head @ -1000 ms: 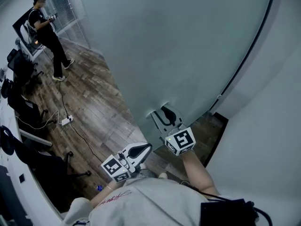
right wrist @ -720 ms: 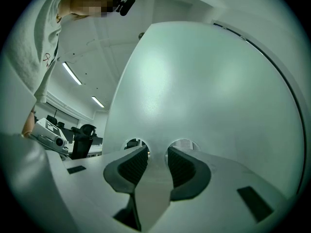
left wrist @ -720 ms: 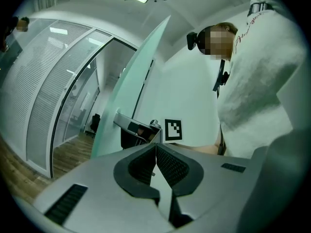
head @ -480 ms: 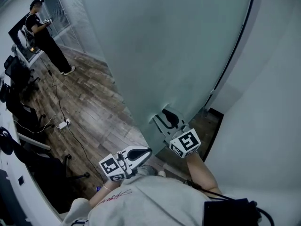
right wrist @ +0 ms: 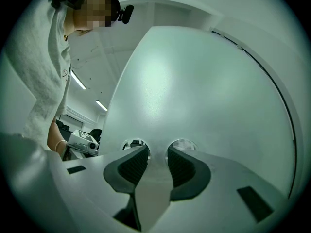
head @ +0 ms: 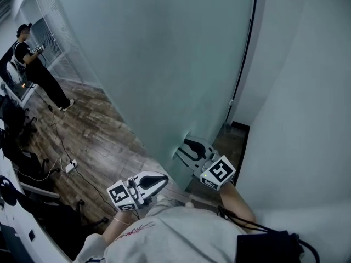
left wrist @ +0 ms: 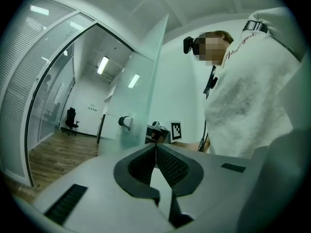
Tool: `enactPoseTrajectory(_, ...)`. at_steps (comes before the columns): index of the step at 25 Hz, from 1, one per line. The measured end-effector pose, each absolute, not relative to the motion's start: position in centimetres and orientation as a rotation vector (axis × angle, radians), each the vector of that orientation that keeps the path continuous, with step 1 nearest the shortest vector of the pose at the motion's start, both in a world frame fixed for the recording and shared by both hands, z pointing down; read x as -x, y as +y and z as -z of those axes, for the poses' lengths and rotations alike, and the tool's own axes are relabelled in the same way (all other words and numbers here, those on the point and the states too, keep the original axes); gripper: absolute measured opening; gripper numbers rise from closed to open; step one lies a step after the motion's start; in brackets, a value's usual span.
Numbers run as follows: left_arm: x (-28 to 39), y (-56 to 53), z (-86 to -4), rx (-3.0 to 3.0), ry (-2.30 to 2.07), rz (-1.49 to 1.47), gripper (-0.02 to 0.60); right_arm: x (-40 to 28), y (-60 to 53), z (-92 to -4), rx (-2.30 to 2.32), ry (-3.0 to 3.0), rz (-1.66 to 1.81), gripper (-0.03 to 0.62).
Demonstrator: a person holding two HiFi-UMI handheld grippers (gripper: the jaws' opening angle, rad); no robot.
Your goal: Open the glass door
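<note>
The frosted glass door (head: 181,53) fills the middle of the head view, and its free edge comes down to my right gripper (head: 185,146). In the right gripper view that gripper (right wrist: 158,152) faces the door (right wrist: 194,81) squarely. Its pads stand apart, closed on the handle fitting. Two round chrome discs (right wrist: 134,143) show just past the tips. My left gripper (head: 163,178) hangs shut and empty beside my body, left of the door's edge. In the left gripper view its pads (left wrist: 156,147) meet, and a round knob (left wrist: 125,122) sits on the door's far side.
A white wall (head: 307,119) stands close on the right. A dark gap of floor (head: 237,141) lies beside it. A person (head: 33,64) stands far off on the wood floor. Black chairs (head: 16,147) and a power strip (head: 69,167) with cables lie at the left.
The door's black edge line has swung left in the head view. My right gripper stayed on the handle and moved with the door. The left gripper shifted slightly left.
</note>
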State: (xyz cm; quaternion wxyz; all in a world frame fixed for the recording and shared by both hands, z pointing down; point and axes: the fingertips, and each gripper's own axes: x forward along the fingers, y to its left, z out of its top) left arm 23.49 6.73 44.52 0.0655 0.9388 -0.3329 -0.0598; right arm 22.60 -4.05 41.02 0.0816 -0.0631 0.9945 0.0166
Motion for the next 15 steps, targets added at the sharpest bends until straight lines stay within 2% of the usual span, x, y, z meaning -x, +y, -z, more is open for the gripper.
enactPoseTrajectory(10,-28.4,6.8,-44.7,-2.94,-0.704,0.124,0.018,-28.5,-2.8,-41.2,0.121,2.984,-0.043,0.133)
enactPoseTrajectory(15,-29.0,6.0,-44.0,-2.942,-0.669,0.205,0.018,-30.7,-2.3,-41.2,0.1,3.008,-0.051,0.133)
